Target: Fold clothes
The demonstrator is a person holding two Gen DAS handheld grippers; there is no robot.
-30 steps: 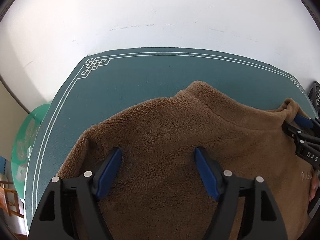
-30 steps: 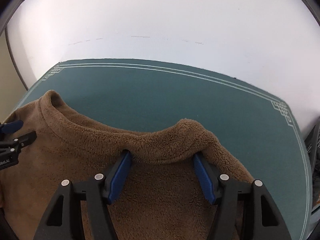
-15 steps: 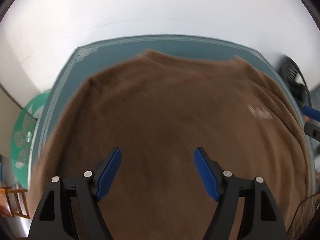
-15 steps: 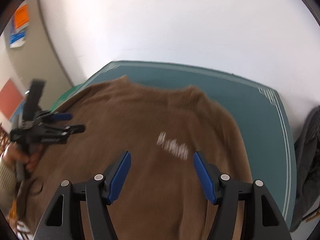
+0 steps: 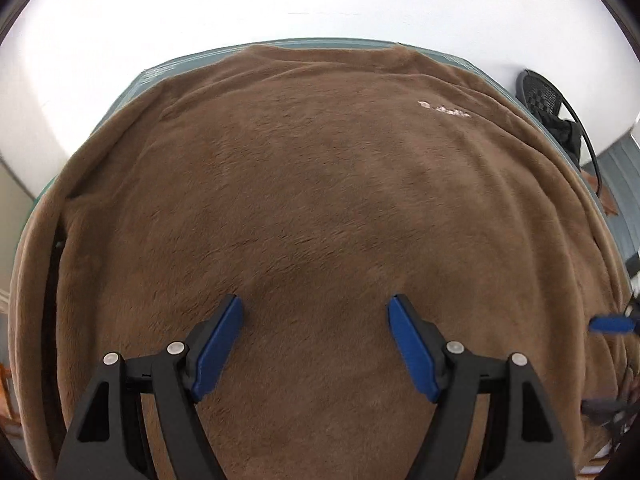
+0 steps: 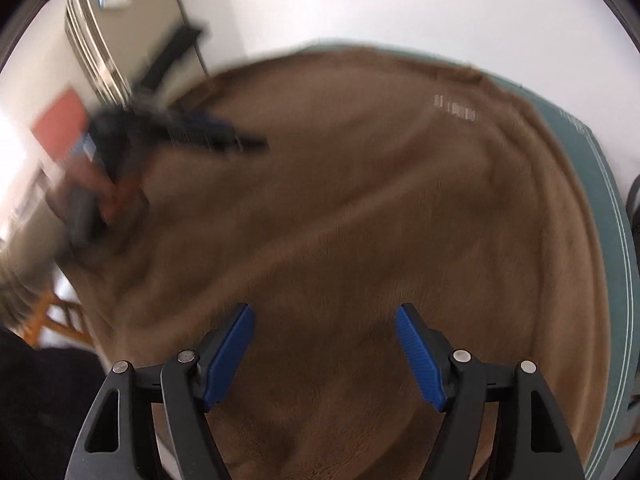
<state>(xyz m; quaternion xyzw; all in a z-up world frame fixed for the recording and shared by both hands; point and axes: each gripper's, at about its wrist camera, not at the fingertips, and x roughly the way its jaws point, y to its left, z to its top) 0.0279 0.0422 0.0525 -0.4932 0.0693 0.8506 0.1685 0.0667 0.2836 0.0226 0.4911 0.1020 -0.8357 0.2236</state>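
The fuzzy brown fleece garment [image 5: 320,208] spreads over nearly all of the dark green bordered table mat [image 6: 600,184], hiding all but its far and right edges, while the left gripper [image 5: 315,322] hovers wide open and empty and the right gripper's [image 6: 325,330] jaws are opening, nothing between them, in a motion-blurred view.

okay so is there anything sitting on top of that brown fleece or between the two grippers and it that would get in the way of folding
Nothing visible does. The brown fleece lies spread over the green mat with nothing on it. The left gripper is open just above bare fabric, and the right gripper, its jaws opening, has only fleece below it.
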